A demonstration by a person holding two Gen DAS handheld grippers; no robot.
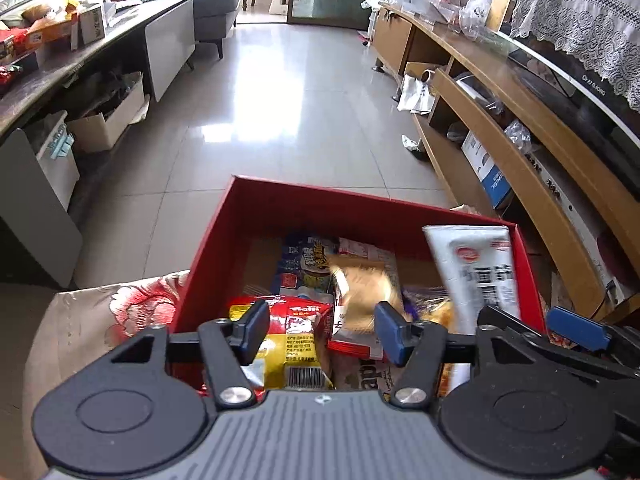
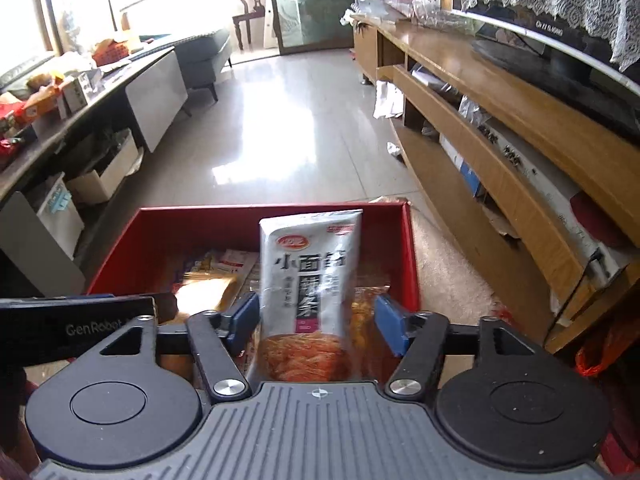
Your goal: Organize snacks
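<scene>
Your right gripper [image 2: 316, 322] has its jaws apart around the white noodle-snack pouch [image 2: 310, 276], lower centre; let it settle inside the red box [image 2: 412, 248], left gripper [image 1: 322, 332] jaws apart, clear

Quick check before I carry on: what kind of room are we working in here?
Most likely a home living room: a sofa at the far end, a long wooden TV cabinet with a lace-draped television along the right, and a glossy tiled floor. The red box of snacks sits low, near floor level.

A grey-white noodle-snack pouch [image 2: 310, 276] stands upright over the snack-filled red box [image 2: 160, 220].
</scene>
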